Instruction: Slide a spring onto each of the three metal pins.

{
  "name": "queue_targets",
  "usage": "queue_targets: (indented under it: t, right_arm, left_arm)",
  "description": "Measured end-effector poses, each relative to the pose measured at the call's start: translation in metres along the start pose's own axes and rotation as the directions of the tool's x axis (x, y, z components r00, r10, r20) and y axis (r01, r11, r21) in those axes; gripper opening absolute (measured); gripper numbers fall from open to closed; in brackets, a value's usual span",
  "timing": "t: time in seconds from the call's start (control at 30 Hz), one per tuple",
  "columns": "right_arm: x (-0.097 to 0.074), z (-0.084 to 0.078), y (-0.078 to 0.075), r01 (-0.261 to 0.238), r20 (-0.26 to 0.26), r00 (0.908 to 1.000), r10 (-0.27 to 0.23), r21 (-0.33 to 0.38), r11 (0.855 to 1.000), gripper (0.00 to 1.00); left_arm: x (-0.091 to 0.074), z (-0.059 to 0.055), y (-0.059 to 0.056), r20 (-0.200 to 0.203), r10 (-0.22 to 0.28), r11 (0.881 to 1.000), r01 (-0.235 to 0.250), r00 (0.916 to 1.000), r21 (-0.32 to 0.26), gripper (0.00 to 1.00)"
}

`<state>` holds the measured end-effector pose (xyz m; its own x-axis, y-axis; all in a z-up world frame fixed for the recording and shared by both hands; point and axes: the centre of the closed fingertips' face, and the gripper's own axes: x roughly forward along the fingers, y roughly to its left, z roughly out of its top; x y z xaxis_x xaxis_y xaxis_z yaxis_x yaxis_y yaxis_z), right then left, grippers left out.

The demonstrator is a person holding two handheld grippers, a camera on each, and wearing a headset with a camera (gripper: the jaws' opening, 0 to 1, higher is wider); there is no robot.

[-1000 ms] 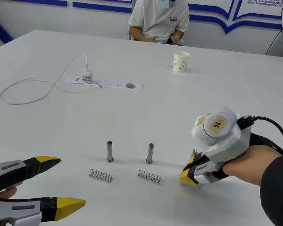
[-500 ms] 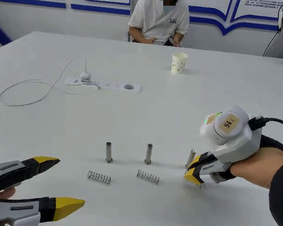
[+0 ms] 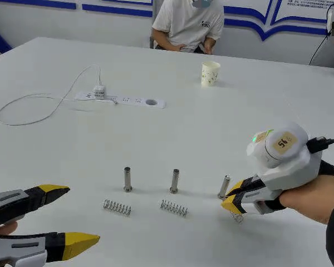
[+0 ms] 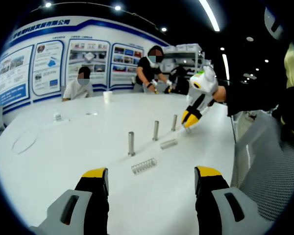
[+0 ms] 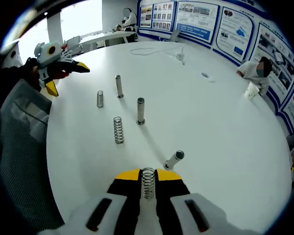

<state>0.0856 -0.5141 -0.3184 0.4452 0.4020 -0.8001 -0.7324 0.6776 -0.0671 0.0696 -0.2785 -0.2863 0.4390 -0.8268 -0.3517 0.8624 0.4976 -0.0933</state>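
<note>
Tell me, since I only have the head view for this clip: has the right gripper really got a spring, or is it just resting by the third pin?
Observer: The right gripper view shows the right gripper shut on a spring, clamped between its jaws.
Reviewer: Is it on the pin?
Observer: No. In that view the third pin is bare, just past the jaw tips and apart from the spring.
Reviewer: Is anyone around besides the seated person?
Observer: The left gripper view shows a second person, in a dark top, at the far side of the table.
</note>
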Motion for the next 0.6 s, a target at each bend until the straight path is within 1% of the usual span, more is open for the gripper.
queue_targets:
  t: [0.6]
  right_arm:
    - [-0.0079, -0.0009, -0.0032, 0.016, 0.034, 0.9993, -0.018, 0.044, 0.999, 0.12]
  left_arm:
    - [0.0, 0.0005, 0.0, 0.0, 0.0, 1.0, 0.0, 1.0, 0.001, 0.73]
